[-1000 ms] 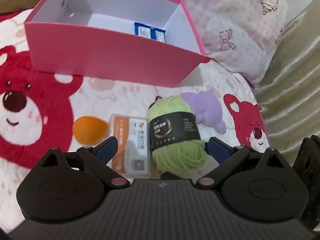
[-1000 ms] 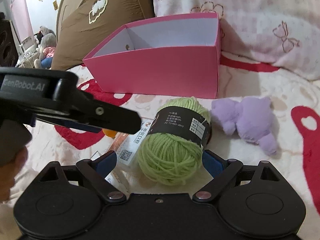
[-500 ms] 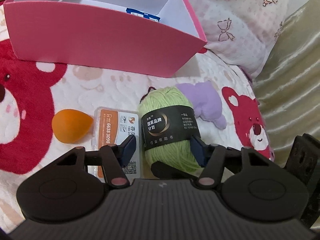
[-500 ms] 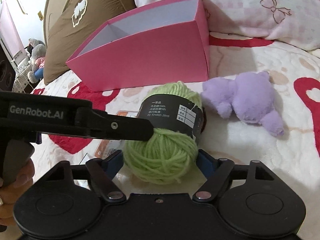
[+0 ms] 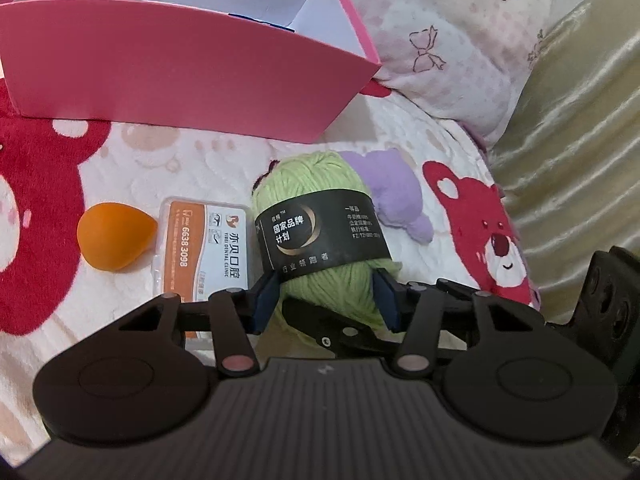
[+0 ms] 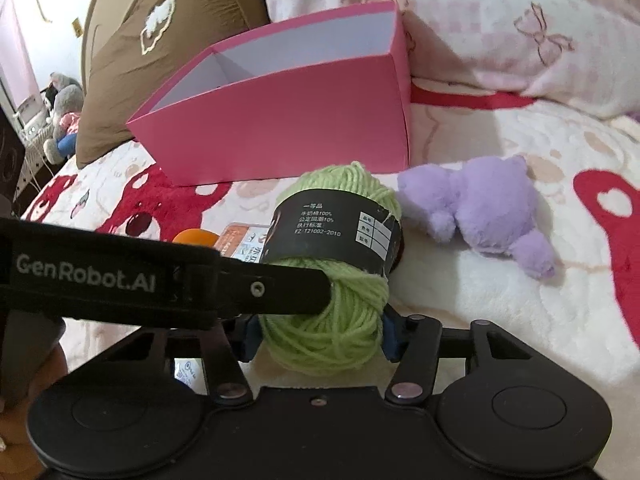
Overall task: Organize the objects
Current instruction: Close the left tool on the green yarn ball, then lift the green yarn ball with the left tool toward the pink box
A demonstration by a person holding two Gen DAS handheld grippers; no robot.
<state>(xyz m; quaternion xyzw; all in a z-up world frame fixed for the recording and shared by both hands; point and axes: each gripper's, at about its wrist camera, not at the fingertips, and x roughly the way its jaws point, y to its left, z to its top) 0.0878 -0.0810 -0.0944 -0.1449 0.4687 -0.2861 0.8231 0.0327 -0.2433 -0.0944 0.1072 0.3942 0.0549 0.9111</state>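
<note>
A green yarn ball [image 5: 320, 216] with a black label lies on the bear-print blanket; it also shows in the right wrist view [image 6: 336, 280]. My left gripper [image 5: 326, 300] is shut on its near end. My right gripper [image 6: 320, 336] is shut on the same ball from the other side; the left gripper's finger [image 6: 256, 292] crosses that view. Left of the ball lie a dental floss case [image 5: 204, 248] and an orange sponge [image 5: 114, 236]. A purple plush toy [image 5: 396, 196] lies right behind the ball. The pink box [image 5: 180, 68] stands open behind them.
A pink patterned pillow [image 5: 452, 40] lies behind the box on the right, a brown cushion [image 6: 168, 40] on its left. A shiny beige cover [image 5: 580, 140] borders the blanket on the right. Something blue lies inside the box.
Both grippers have moved in on the yarn ball and closed on it from open. The ball stays on the blanket.
</note>
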